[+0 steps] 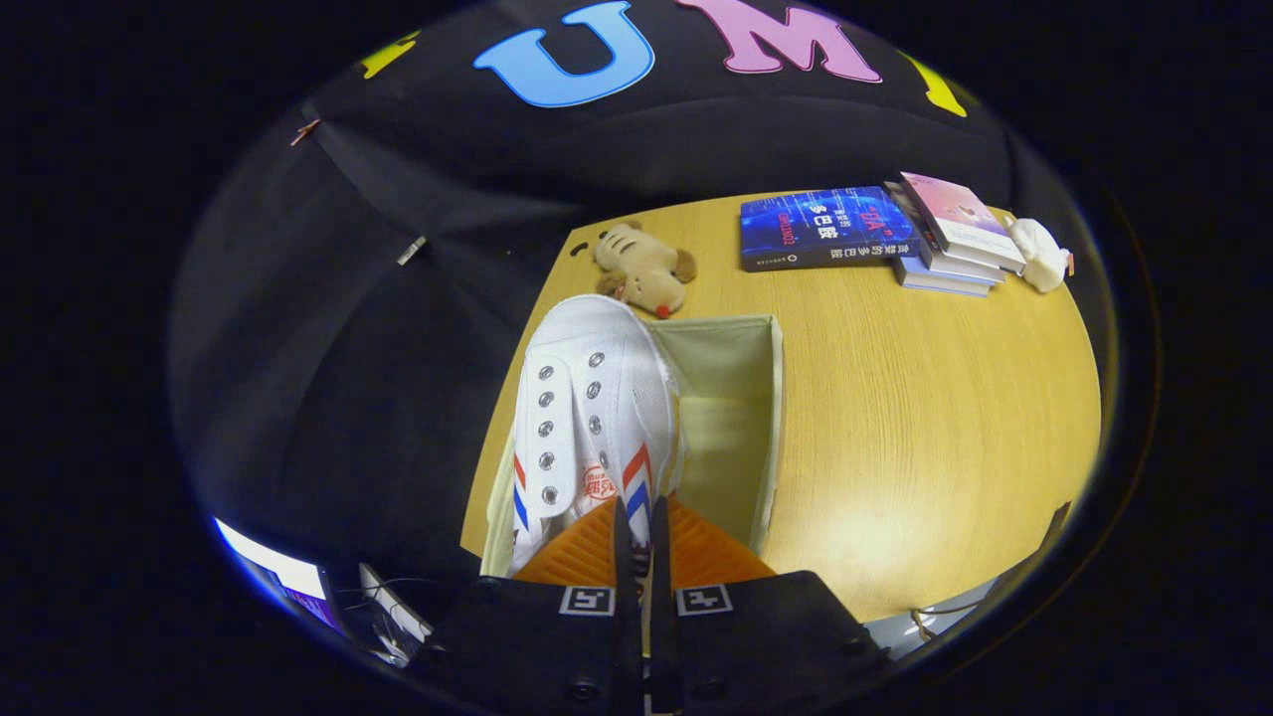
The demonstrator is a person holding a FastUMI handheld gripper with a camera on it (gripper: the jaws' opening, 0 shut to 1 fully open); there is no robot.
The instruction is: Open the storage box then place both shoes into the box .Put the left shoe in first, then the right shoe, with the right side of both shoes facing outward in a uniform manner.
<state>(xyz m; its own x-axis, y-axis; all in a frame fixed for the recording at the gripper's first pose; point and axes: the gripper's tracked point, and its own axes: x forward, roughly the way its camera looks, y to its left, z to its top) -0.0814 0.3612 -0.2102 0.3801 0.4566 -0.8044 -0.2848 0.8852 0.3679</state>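
- My hand-held gripper (641, 542) has its fingers drawn almost together, with a thin part of the white shoe (587, 418) pinched between them; from here it looks like the edge near the heel opening, though the fingers hide the exact contact.
- I see the shoe toe-forward, pointing toward 12 o'clock from the fingers, with metal eyelets, no laces that I can make out, and red and blue stripes on both sides.
- The shoe sits over the left part of the open storage box (766, 398). Its heel end and sole are hidden, so I cannot tell whether it rests on the box floor or hangs above it.
- The box's pale inner wall and floor show at 1 o'clock of the shoe; its near end is cut off behind the fingers.
- The box stands on the wooden table (945, 428).
- At 12 o'clock beyond the box lies a plush toy (644, 267), close to the table's far edge.
- At 1 to 2 o'clock sit some books (875, 231), with a small white object (1039, 255) just beside them that I cannot identify.
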